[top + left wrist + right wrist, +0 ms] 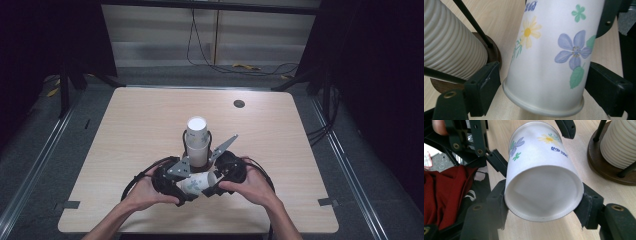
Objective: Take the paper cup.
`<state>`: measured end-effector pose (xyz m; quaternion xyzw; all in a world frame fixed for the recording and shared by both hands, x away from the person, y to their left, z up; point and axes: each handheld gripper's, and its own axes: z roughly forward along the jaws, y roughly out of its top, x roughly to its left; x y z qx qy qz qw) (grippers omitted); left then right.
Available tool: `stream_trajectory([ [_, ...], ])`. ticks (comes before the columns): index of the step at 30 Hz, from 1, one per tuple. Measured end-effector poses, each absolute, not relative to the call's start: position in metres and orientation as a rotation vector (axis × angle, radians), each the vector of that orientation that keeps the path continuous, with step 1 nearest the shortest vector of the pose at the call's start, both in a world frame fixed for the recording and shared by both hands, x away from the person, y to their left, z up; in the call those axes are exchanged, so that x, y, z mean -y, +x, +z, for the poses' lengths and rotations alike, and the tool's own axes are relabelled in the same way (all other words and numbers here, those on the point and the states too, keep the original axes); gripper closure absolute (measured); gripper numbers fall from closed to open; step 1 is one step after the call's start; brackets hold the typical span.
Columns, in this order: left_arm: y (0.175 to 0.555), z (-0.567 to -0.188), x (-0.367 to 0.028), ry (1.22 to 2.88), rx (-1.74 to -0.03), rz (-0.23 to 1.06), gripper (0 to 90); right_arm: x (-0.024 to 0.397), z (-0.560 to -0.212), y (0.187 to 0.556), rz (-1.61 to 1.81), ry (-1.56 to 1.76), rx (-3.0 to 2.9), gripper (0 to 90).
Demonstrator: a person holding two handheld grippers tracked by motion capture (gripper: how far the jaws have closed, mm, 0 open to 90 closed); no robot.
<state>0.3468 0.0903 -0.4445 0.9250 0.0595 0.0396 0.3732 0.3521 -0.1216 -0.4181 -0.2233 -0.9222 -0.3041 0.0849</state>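
Observation:
A white paper cup printed with flowers lies on its side just above the table, held between my two grippers. My left gripper is shut on its base end, with a black pad pressed against each side. My right gripper is shut on the rim end, and the cup's open mouth faces its camera. In the high view, the left gripper and right gripper meet at the cup near the table's front. The left gripper's jaws also show at the cup's far end in the right gripper view.
A stack of ribbed white cups stands in a black wire holder on a round wooden base just behind the grippers. A small black grommet sits at the table's back right. Red cloth lies below the table edge.

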Motion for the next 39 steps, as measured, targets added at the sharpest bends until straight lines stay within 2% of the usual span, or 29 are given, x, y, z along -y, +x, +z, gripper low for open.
stream_trajectory([
  [25, 0.357, -0.435, -0.121, 2.097, -0.316, 0.114, 15.7, 0.134, -0.421, 0.355, -0.94, -0.703, 2.731, 36.7],
  [31, 0.358, -0.432, -0.128, 2.06, -0.334, 0.132, 15.5, 0.138, -0.421, 0.355, -0.975, -0.709, 2.734, 36.7],
  [39, 0.359, -0.432, -0.13, 2.032, -0.363, 0.091, 15.6, 0.143, -0.425, 0.357, -0.986, -0.714, 2.72, 36.6],
])
